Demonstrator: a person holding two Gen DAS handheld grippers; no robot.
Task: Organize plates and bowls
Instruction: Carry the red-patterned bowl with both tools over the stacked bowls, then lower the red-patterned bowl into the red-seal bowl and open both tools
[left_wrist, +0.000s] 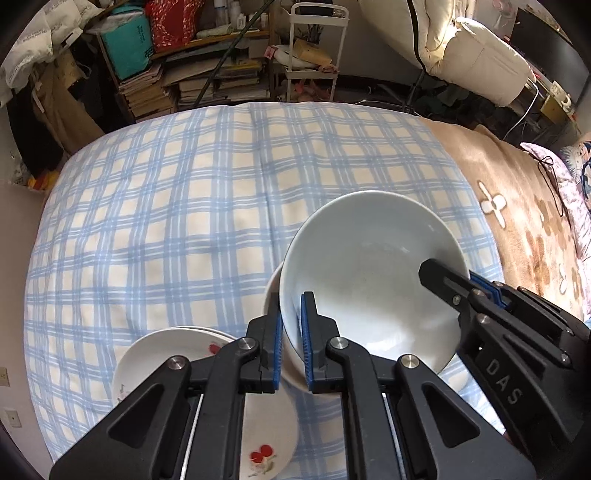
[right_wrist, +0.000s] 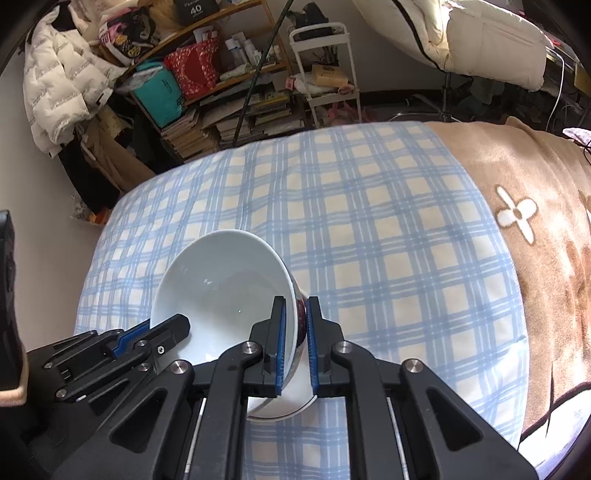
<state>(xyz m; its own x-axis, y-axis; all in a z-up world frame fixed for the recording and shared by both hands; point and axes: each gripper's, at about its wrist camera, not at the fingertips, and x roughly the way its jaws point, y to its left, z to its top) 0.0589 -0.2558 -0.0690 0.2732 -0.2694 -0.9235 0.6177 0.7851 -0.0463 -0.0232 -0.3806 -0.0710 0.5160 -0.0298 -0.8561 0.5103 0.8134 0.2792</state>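
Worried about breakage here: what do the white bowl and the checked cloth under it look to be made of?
The white bowl looks like glazed ceramic or porcelain: smooth, glossy, with soft window reflections inside. It could be melamine; the look leaves that open. The checked cloth looks like soft woven cotton or fleece: matte, gently creased, no shine.

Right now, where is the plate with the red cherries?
In the left wrist view, the plate lies at the bottom left on the checked cloth, beside the held bowl.

Bed (left_wrist: 166, 206): blue-and-cream plaid cover; tan flowered blanket (left_wrist: 517, 206) lay alongside. Behind stood a cluttered wooden shelf (right_wrist: 221, 85) over stacked books (left_wrist: 147, 92), a white trolley (left_wrist: 314, 48), a white puffer jacket (right_wrist: 62, 81), possibly hung. Daylight fell from the right.
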